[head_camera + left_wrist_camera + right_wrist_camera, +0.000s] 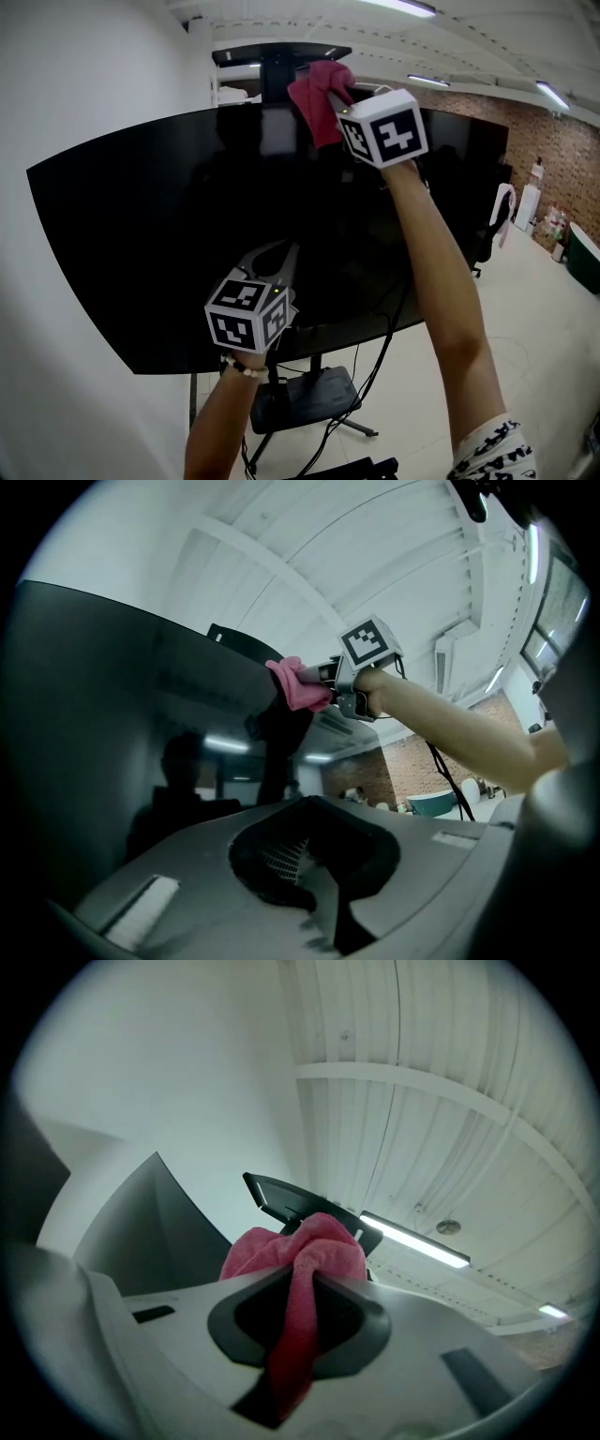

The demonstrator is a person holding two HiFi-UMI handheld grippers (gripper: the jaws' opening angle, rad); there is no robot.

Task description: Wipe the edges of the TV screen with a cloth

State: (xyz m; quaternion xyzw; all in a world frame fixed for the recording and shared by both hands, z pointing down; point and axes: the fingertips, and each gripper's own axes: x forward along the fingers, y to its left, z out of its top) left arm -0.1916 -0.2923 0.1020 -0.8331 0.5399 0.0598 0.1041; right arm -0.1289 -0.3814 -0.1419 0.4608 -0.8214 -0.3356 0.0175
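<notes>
A big black TV screen (pixel 141 234) stands on a floor stand in the head view. My right gripper (pixel 339 94) is raised to the screen's top edge, shut on a pink cloth (pixel 317 103) that bunches against that edge. The right gripper view shows the cloth (pixel 305 1255) pinched in the right gripper (pixel 309 1274), with the screen (pixel 159 1213) just beyond. My left gripper (pixel 286 253) hangs in front of the screen's lower middle, jaws together and empty. From the left gripper (pixel 314 801) view, the cloth (pixel 298 684) sits on the top edge of the screen (pixel 94 714).
A black shelf (pixel 281 53) tops the stand's pole above the TV. Cables (pixel 380 347) hang below the screen to the stand's base (pixel 305 398). A white wall lies to the left, and a brick wall (pixel 562 141) and a chair (pixel 492 225) to the right.
</notes>
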